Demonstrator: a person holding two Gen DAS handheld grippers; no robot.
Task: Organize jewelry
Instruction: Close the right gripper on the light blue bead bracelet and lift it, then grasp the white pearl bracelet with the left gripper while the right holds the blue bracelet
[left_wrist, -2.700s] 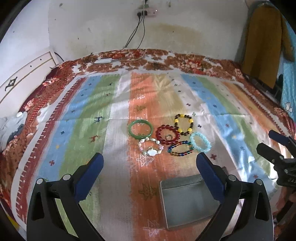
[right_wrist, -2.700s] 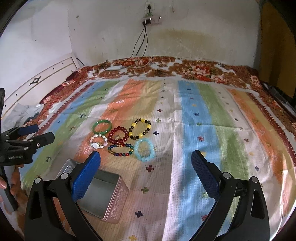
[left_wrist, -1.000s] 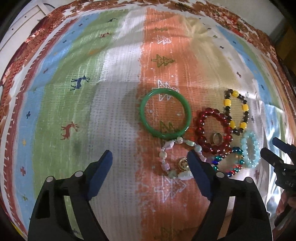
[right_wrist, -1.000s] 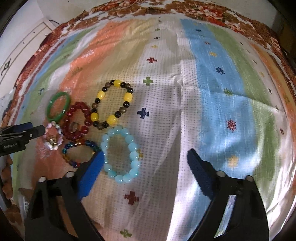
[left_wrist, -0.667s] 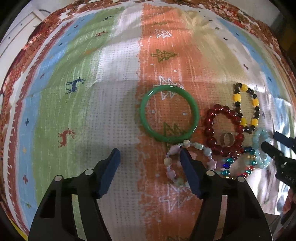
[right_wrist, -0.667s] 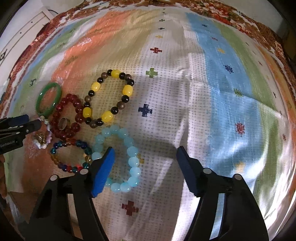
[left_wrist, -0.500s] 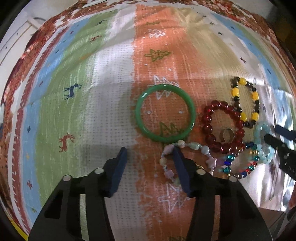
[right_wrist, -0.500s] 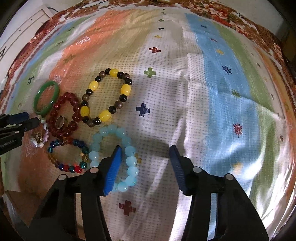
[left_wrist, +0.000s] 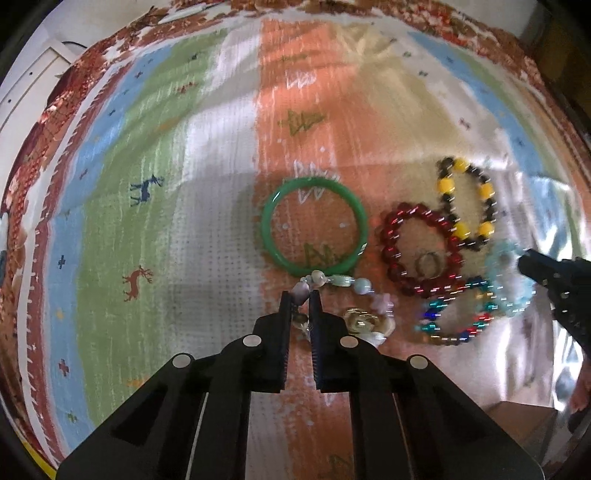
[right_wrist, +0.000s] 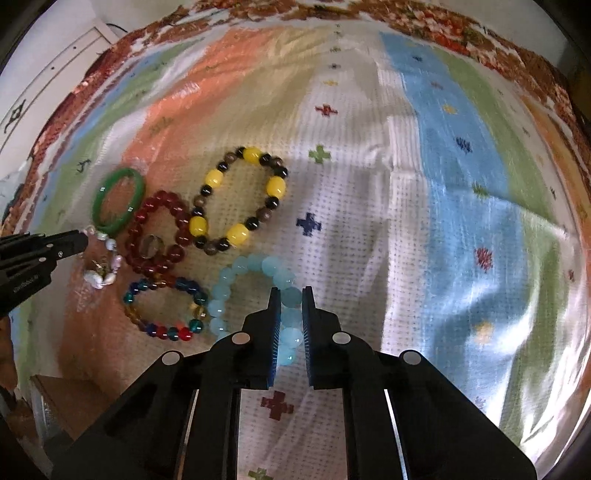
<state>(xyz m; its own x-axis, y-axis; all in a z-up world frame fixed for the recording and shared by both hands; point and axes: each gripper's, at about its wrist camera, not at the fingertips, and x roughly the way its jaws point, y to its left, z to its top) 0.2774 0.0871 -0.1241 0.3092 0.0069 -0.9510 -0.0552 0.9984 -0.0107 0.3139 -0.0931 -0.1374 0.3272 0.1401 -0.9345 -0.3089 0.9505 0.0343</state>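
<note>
We hold both grippers steeply downward over the striped bedspread (left_wrist: 207, 206), each tool reaching in from the near edge of its own view. Our left gripper (left_wrist: 300, 301) has just been closing, and its jaws now pinch the near-left side of the pale mixed-bead bracelet (left_wrist: 345, 282), a bead or two caught between the pads. Our right gripper (right_wrist: 287, 297) has likewise just been closing; its jaws clamp the near-right side of the light blue bead bracelet (right_wrist: 236, 277), with blue beads showing in the narrow gap between the fingers.

The jewelry lies in a tight cluster on the orange and white stripes. The green bangle (left_wrist: 314, 230) sits just beyond the pale bracelet, touching or nearly touching it. Beside it lies the red bead bracelet (left_wrist: 421, 247) with a small ring (left_wrist: 428, 264) inside its loop, then the yellow-and-black bead bracelet (left_wrist: 465, 199) farther out, and the multicoloured bead bracelet (left_wrist: 454, 317) nearer to us.

The left wrist view shows the gold charm (left_wrist: 356, 319) on the pale bracelet close up, and the right gripper's tip entering from the right edge over the blue beads, blurred. The right wrist view shows the whole blue loop, the left gripper's tip (right_wrist: 79, 238) at the pale bracelet from the left, and more of a box corner (right_wrist: 55, 398) at the lower left, which the left view only glimpses at lower right.
</note>
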